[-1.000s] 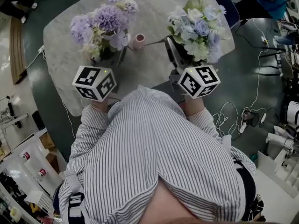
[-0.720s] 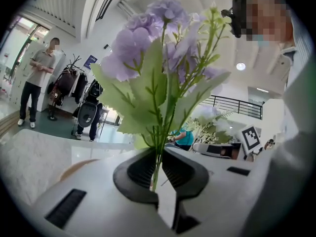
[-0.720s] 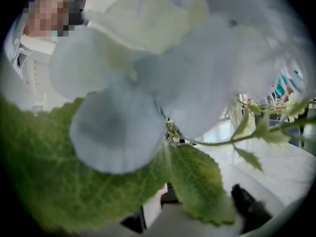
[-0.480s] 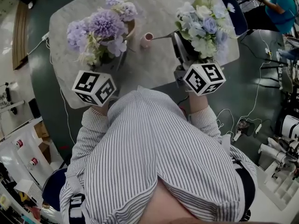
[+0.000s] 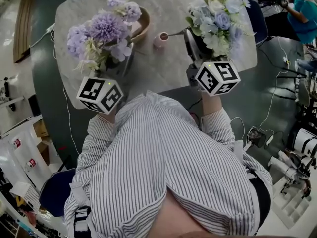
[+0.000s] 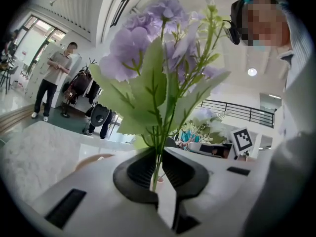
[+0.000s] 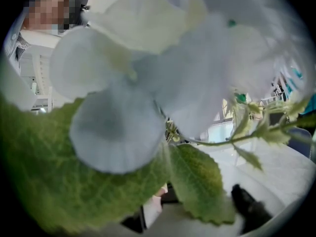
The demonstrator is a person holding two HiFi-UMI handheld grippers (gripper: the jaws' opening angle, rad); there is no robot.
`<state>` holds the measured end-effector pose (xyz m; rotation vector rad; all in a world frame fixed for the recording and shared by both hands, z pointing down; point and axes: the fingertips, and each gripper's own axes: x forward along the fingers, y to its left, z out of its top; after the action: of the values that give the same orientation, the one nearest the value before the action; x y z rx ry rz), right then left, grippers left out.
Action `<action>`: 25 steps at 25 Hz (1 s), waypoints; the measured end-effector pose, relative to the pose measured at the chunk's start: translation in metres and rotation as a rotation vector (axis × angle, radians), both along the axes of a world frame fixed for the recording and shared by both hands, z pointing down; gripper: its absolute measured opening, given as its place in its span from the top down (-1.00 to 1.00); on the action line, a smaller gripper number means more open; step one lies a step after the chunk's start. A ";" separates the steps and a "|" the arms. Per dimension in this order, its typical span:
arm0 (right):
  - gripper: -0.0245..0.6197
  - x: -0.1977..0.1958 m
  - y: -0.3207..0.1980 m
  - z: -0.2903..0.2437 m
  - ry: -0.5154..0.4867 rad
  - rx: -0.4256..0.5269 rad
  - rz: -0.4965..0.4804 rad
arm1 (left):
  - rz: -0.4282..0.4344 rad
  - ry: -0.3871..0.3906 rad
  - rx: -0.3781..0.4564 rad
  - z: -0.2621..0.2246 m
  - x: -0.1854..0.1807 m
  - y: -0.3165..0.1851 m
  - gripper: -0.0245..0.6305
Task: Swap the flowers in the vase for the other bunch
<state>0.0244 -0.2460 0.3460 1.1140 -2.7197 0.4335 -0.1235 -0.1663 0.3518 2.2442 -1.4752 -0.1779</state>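
A small pink vase (image 5: 161,38) stands on the marble table (image 5: 163,4) between two bunches, with nothing in it. My left gripper (image 5: 127,62) is shut on the green stems of the purple bunch (image 5: 100,33), held upright to the left of the vase. In the left gripper view the stems (image 6: 158,157) are pinched between the dark pads (image 6: 143,169). My right gripper (image 5: 188,36) carries the blue and white bunch (image 5: 214,19) to the right of the vase. A thin stem (image 5: 174,33) from it reaches almost to the vase's mouth. Petals (image 7: 163,68) and leaves (image 7: 74,177) hide the right jaws.
A wooden bowl (image 5: 142,23) sits on the table just behind the purple bunch. The table's near edge runs under both grippers. Cables (image 5: 262,118) trail over the dark floor at right. A seated person (image 5: 302,14) is at the far right, another person (image 6: 54,78) stands far off.
The purple bunch has drifted left, away from the vase. The blue and white bunch has edged toward the vase. Both grips are unchanged.
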 end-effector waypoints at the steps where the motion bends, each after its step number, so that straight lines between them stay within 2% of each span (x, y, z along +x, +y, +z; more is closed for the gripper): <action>1: 0.83 -0.001 -0.001 0.002 0.008 -0.001 -0.002 | -0.005 -0.001 0.001 0.001 -0.001 0.000 0.78; 9: 0.83 -0.017 -0.003 0.018 0.051 -0.013 -0.022 | -0.038 0.006 -0.002 0.005 -0.019 0.002 0.78; 25: 0.82 -0.030 -0.013 0.055 0.114 -0.067 -0.047 | -0.053 0.014 -0.033 0.022 -0.026 -0.005 0.78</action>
<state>-0.0053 -0.2586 0.4009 1.0236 -2.6070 0.4365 -0.1495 -0.1717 0.3737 2.1746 -1.5204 -0.1839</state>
